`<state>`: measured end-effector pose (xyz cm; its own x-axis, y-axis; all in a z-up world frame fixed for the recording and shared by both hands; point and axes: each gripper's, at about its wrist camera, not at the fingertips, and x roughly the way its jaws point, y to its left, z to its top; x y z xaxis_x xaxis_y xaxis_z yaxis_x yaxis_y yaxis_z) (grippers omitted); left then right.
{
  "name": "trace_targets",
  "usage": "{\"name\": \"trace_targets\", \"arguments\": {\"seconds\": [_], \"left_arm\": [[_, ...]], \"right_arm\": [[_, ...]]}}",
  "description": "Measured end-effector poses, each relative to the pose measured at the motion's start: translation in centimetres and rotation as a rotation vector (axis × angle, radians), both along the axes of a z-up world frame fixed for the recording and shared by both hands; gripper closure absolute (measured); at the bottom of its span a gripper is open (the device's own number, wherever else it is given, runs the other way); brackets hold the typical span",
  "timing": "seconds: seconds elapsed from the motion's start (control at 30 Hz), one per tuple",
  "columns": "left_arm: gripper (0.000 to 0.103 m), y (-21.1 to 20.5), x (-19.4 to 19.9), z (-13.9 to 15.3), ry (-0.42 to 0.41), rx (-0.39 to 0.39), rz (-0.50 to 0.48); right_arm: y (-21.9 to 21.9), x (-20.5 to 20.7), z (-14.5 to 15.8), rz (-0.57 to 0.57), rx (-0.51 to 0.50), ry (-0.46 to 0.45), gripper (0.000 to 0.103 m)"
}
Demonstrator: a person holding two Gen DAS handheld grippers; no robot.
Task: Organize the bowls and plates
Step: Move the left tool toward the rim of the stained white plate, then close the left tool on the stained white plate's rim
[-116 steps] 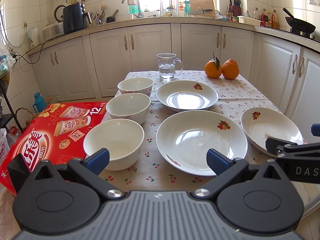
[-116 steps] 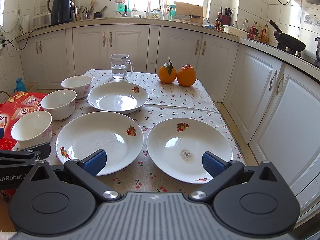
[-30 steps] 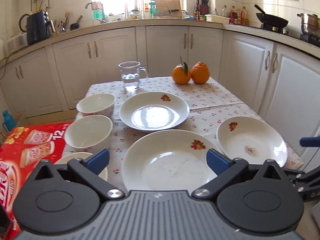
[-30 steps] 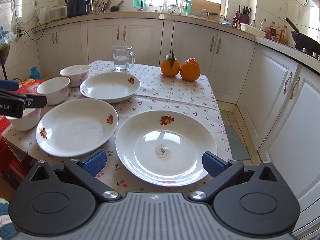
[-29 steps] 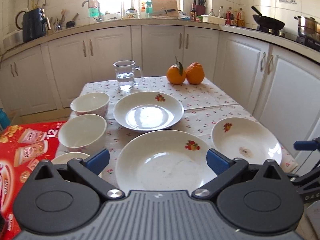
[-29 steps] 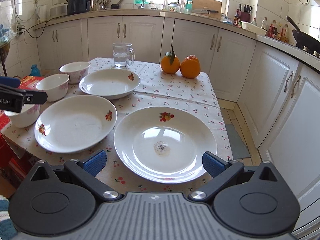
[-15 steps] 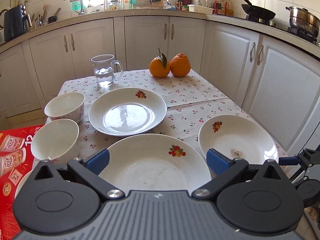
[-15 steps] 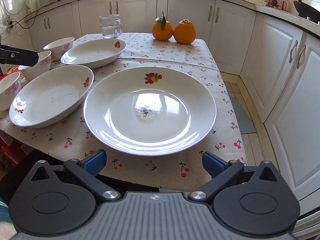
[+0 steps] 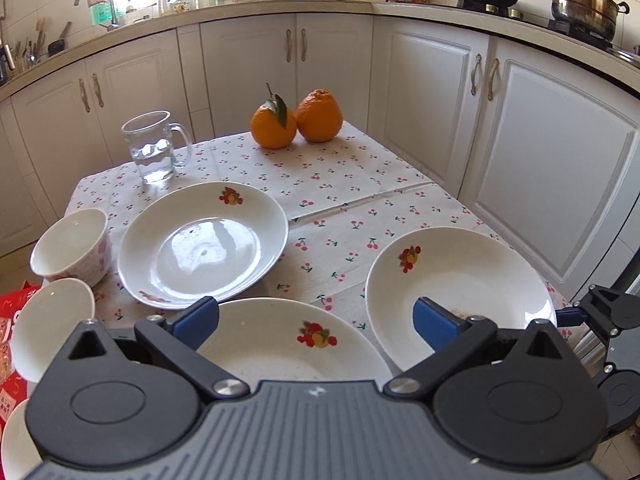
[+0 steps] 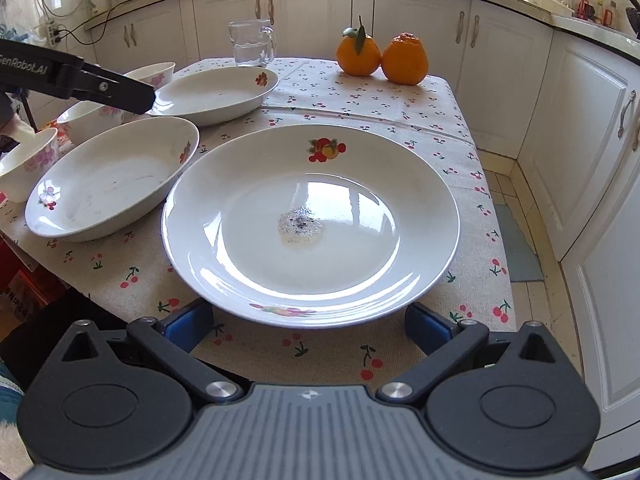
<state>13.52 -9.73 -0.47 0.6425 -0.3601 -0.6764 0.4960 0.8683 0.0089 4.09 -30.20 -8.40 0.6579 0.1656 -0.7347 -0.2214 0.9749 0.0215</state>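
Three white plates with fruit prints lie on the cherry-print tablecloth: a far plate (image 9: 202,244), a middle plate (image 9: 292,344) and a right plate (image 10: 310,220) with a small residue spot. Three white bowls stand along the left edge: far bowl (image 9: 72,246), middle bowl (image 9: 48,320) and near bowl (image 10: 28,164). My right gripper (image 10: 308,322) is open and low at the table's front edge, its fingers either side of the right plate's near rim. My left gripper (image 9: 316,320) is open above the middle plate, holding nothing.
At the table's back stand a glass mug (image 9: 154,146) of water and two oranges (image 9: 296,120). A red carton (image 9: 10,332) sits left of the table. White cabinets (image 10: 592,128) close in on the right, with a strip of floor between.
My right gripper has moved forward and down to the right plate's near rim. The left gripper has shifted right and forward over the middle plate. Nothing was grasped.
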Motion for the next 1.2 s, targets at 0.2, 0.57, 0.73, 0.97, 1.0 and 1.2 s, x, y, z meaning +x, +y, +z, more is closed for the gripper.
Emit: {"name": "trace_targets", "arguments": {"seconds": [0.2, 0.57, 0.73, 0.97, 1.0, 1.2], "left_arm": [[0.001, -3.1, 1.7, -0.6, 0.029, 0.034, -0.117], [0.001, -7.9, 5.7, -2.8, 0.163, 0.077, -0.299], [0.001, -9.9, 7.5, -3.9, 0.22, 0.11, -0.369], [0.013, -11.3, 9.4, -5.3, 0.293, 0.141, -0.418], [0.016, -11.4, 9.5, -5.4, 0.306, 0.141, -0.421], [0.028, -11.8, 9.9, -5.8, 0.344, 0.162, -0.455]], "right_arm": [[-0.3, -0.6, -0.2, 0.018, 0.015, -0.056, 0.0], [-0.7, -0.7, -0.5, 0.049, 0.02, -0.094, 0.0], [-0.6, -0.2, -0.5, 0.064, 0.014, -0.075, 0.0], [-0.6, 0.2, -0.4, 0.078, 0.003, -0.063, 0.0], [-0.5, 0.2, -0.4, 0.08, -0.004, -0.065, 0.0], [-0.7, 0.1, -0.1, 0.089, 0.011, -0.061, 0.002]]}}
